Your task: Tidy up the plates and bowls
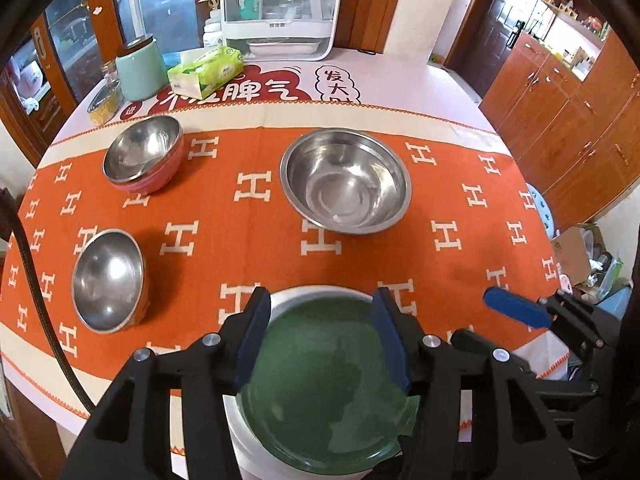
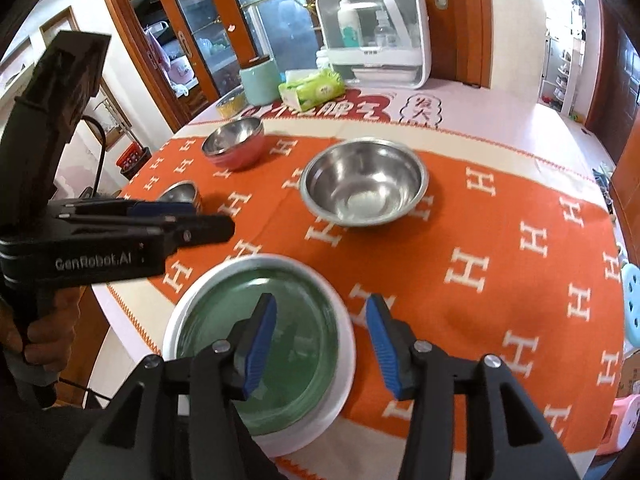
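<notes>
- Nearby, the green plate [image 1: 320, 384] rests on a white plate [image 2: 344, 364] at the counter's [image 1: 460, 92] near edge.
- Left gripper [image 1: 320, 344] and right gripper [image 2: 320, 344] hover above, fingers apart, empty.
- Beyond: large steel bowl [image 1: 346, 180], stacked bowls [image 1: 144, 156], small bowl [image 1: 108, 280], tissue pack [image 1: 206, 70].
- "GenRobot.AI" marks the left gripper.

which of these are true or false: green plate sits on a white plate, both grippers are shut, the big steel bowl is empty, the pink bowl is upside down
1. The green plate sits on a white plate. True.
2. Both grippers are shut. False: the left gripper and right gripper stand open, holding nothing.
3. The big steel bowl is empty. True.
4. The pink bowl is upside down. False: it stands upright with a steel bowl nested in it.
</notes>
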The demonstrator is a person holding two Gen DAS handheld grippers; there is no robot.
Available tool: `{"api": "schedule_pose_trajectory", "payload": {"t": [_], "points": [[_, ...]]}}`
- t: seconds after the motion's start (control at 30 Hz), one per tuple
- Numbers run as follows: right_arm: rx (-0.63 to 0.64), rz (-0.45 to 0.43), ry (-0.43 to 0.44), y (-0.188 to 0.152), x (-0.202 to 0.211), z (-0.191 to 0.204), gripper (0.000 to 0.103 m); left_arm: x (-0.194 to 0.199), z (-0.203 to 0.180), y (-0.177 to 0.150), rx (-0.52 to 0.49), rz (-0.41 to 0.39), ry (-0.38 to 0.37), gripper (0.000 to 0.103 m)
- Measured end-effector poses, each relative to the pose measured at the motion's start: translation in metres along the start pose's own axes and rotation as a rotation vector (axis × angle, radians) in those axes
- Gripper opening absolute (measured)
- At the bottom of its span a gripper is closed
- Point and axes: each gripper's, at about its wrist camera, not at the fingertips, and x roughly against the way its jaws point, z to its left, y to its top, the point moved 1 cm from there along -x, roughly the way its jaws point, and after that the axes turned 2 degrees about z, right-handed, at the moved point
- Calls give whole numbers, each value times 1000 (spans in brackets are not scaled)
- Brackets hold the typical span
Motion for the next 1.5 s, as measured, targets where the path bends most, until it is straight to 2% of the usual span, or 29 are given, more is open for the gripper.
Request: {"api": "schedule_pose_trajectory", "payload": {"t": [0.3, 0.5, 0.73, 0.93, 1.17, 1.5], "points": [[2, -78, -60, 30, 5, -27, 58, -10, -7, 35, 26, 37, 56, 58], [19, -142, -126, 47, 3, -38, 59, -18, -6, 54, 51, 27, 86, 65], [-7, -182, -110, 51, -7, -41, 59, -33, -2, 68, 86, 25, 64, 68], [-51, -185, -99, 52, -26, -39, 59, -53, 8, 75, 139, 12, 17, 69], [-28, -162, -90, 50, -51, -31, 59, -89, 20, 75, 233, 20, -41, 68], [-99, -74, -82, 51, -87, -47, 59, -135, 33, 72, 279, 80, -45, 66]]}}
